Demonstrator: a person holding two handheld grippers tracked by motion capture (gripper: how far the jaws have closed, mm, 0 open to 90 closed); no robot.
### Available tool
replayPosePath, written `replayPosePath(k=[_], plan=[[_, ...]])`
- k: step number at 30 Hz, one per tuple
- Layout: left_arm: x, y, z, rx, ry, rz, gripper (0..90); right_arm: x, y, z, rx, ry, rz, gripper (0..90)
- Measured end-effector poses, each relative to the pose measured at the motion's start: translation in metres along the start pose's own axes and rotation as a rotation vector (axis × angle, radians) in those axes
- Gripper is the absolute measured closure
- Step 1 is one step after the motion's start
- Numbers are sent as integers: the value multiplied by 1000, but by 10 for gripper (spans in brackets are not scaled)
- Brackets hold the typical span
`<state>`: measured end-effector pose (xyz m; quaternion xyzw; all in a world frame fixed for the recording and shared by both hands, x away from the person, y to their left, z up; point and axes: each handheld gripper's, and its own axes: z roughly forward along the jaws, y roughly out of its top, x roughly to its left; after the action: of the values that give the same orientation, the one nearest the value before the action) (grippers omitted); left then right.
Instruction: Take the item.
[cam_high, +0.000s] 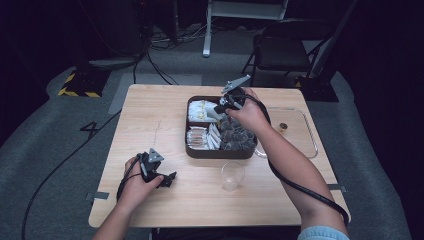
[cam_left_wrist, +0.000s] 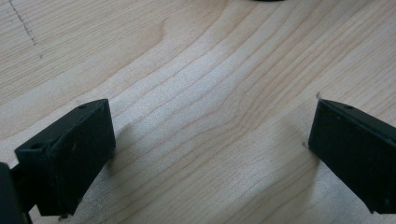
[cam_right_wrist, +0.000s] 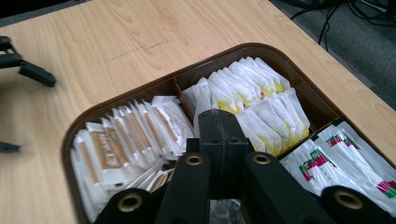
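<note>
Pale wooden surface stands in a dim room on grey carpet. Nearest the person, the left tongs rest low on the bare wood, jaws spread wide with nothing between them. Just to their right stands a clear plastic cup. Farther on sits a brown compartment tray packed with sachets: brown-striped ones, yellow-marked ones and red-and-green ones. The right tongs hover above the tray's middle, jaws clenched together; whether a sachet is pinched between them I cannot tell. Beyond the tray lies a clear flat tray holding a small round dark thing. Behind the surface stands a folding chair.
</note>
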<state>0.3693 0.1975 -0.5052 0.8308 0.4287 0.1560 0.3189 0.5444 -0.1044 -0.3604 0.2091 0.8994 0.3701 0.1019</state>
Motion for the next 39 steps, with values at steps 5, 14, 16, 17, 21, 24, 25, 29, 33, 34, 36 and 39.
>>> replayPosePath(k=[5, 14, 16, 17, 21, 24, 25, 29, 33, 34, 36, 39], plan=[[0, 0, 0, 0, 1, -1, 8, 10, -1, -22, -14, 4, -6, 900], [0, 0, 0, 0, 1, -1, 8, 36, -8, -66, -51, 34, -20, 900], [0, 0, 0, 0, 1, -1, 8, 43, -11, -75, -62, 42, -26, 900], [0, 0, 0, 0, 1, -1, 8, 43, -11, -75, -62, 42, -26, 900], [0, 0, 0, -2, 1, -4, 8, 57, -16, -91, -81, 57, -32, 900], [0, 0, 0, -1, 1, -3, 8, 66, -22, -101, -91, 73, -38, 900], [0, 0, 0, -1, 1, -3, 8, 70, -24, -103, -93, 78, -36, 900], [0, 0, 0, -1, 2, -2, 8, 81, -32, -111, -85, 100, -37, 900], [0, 0, 0, -2, 2, -1, 7, 91, -40, -115, -73, 121, -43, 900], [0, 0, 0, -1, 1, 0, 7, 94, -43, -116, -66, 125, -43, 900], [0, 0, 0, 0, 2, 1, 7, 99, -48, -117, -57, 137, -44, 900], [0, 0, 0, -2, 1, 1, 7, 102, -53, -117, -46, 145, -41, 900]])
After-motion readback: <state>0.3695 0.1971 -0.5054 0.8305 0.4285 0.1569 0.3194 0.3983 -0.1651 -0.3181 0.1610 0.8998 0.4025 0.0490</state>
